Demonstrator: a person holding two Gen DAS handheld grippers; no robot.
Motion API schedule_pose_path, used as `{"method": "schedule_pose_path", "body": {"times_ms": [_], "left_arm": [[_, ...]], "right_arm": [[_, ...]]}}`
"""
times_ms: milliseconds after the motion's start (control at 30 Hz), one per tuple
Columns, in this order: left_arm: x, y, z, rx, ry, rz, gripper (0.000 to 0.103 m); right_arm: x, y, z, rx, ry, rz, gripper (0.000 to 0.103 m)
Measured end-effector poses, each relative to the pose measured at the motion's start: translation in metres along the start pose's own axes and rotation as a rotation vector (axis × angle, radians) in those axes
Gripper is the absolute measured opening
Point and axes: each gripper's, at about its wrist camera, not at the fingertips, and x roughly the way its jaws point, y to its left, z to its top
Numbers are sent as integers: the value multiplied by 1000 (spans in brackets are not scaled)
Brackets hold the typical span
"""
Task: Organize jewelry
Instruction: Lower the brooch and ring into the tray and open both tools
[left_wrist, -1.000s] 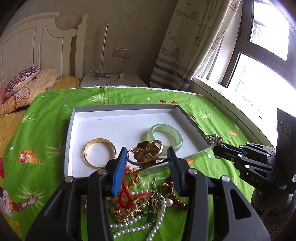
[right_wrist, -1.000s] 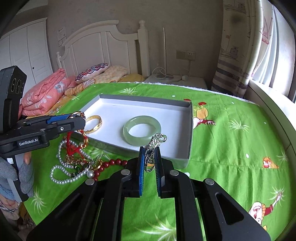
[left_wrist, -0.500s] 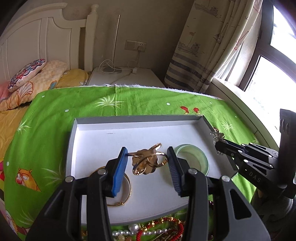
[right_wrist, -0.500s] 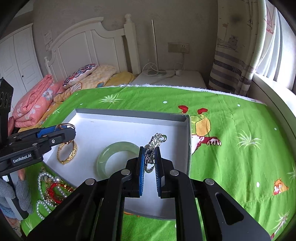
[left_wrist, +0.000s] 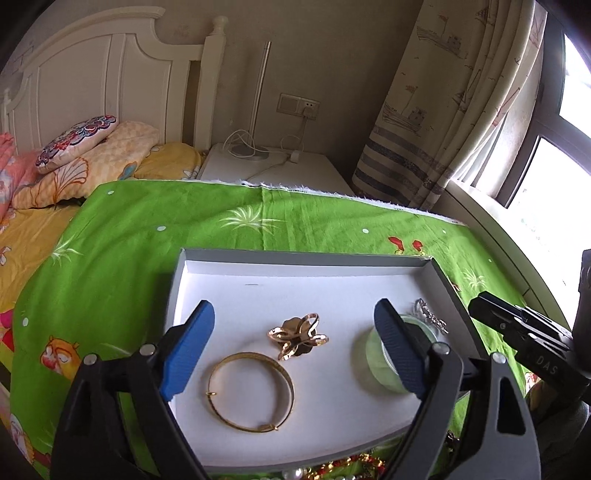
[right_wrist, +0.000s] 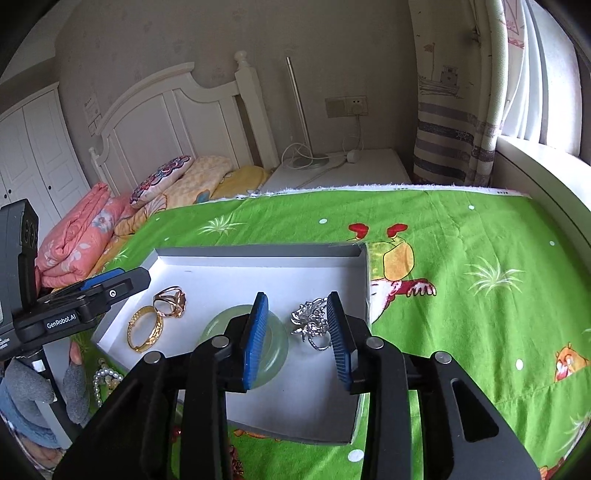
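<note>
A white tray with a grey rim (left_wrist: 295, 254) (right_wrist: 258, 251) lies on the green bedspread. In it are a gold bangle (left_wrist: 251, 391) (right_wrist: 146, 328), a gold flower ring (left_wrist: 297, 338) (right_wrist: 170, 301), a pale green jade bangle (left_wrist: 373, 354) (right_wrist: 221, 325) and a silver ring (left_wrist: 430, 317) (right_wrist: 312, 325). My left gripper (left_wrist: 293, 317) (right_wrist: 122, 280) hangs over the tray, its jaws opening wide, and the gold flower ring lies free below them. My right gripper (right_wrist: 295, 306) (left_wrist: 476, 301) is opening too. The silver ring rests on the tray between its blue pads, untouched.
A heap of pearl and red bead necklaces (right_wrist: 105, 376) (left_wrist: 332, 470) lies on the bedspread at the tray's near edge. Pillows (left_wrist: 77, 144), a white headboard and a nightstand (left_wrist: 273, 166) are beyond. A curtain and window sill run along the right.
Both grippers moved forward from the necklace heap to over the tray. The left one let go of the gold flower ring and the right one released the silver ring; both now lie in the tray.
</note>
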Motion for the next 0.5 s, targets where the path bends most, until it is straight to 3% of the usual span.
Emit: {"method": "schedule_pose_path", "body": {"times_ms": [167,267,500], "left_arm": [[-46,14,-14,-19,-86,79,100],[-71,24,-32,-30,-112,99,100],[-93,42,-83,-80,-38,61,100]], "right_arm": [[-30,2,-19,22,-21,39,33],[-47,2,-39,55,-18,59,34],[-73,8,-74,54,12,55,41]]}}
